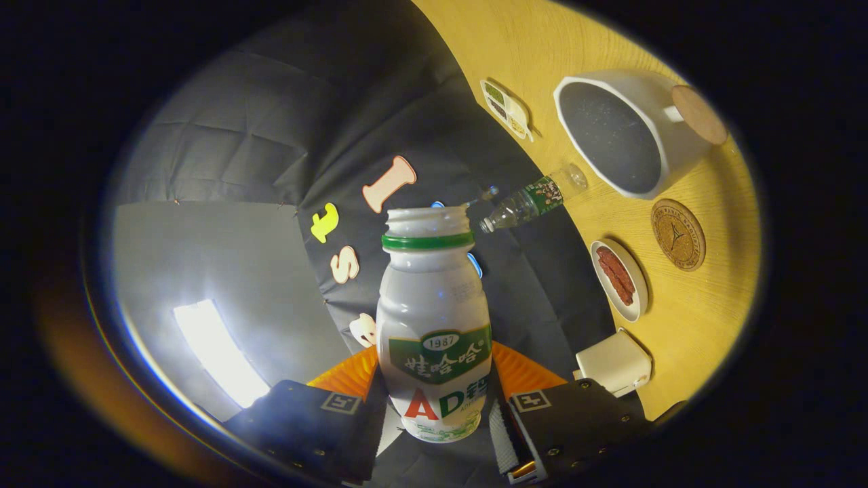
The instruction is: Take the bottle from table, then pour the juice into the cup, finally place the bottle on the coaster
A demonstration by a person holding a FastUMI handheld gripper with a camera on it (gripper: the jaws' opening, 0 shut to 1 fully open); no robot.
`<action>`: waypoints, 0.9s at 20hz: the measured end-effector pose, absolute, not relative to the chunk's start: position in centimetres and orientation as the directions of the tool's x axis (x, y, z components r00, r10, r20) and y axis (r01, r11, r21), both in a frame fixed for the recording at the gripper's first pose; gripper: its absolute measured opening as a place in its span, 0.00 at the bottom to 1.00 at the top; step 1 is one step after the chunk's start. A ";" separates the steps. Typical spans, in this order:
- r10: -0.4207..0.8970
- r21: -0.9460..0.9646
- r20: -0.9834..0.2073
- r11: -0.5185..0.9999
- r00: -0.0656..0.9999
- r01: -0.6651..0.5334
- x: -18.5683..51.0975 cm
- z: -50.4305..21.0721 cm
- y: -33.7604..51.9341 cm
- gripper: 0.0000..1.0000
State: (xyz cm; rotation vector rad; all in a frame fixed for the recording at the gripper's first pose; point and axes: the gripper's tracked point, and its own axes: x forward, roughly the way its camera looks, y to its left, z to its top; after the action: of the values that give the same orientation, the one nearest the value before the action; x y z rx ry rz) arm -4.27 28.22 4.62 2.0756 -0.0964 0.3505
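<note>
1. Label on the white plastic bottle with a green neck ring (434,318): "1987" in a small oval on a green banner, white Chinese characters under it, then a big red "A" and green "D"
2. Gripper (434,407) is clamped on that bottle: both fingers press its lower body, one from each side, label facing the camera
3. Bottle is uncapped, threaded mouth open, standing straight up out of the fingers; the whole view is rolled, so the yellow wood-grain table (705,318) runs down one side
4. White faceted cup with a dark speckled inside (614,135) sits on the table well beyond the fingers, mouth towards the camera; a round wooden disc (700,114) sits at its handle
5. Round cork coaster with a stamped emblem (678,234) lies flat just beside the cup, bare; its ring of text is too small to read
6. Also on the table: clear plastic bottle with a green label (532,200), white oval dish of red-brown strips (618,279), small white box (614,361), white divided tray (506,108)
</note>
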 end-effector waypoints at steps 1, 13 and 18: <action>0.079 0.843 0.284 -0.496 0.956 -0.209 -4.3 4.5 28.4 0.65; 0.228 0.940 -0.047 0.340 0.973 -0.034 -2.3 -3.2 31.4 0.66; 0.208 0.769 -0.158 0.639 0.965 -0.012 -1.3 -5.4 32.4 0.66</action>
State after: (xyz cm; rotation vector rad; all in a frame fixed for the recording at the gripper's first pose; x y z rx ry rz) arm -1.25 32.37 -5.41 0.8706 0.2420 0.1271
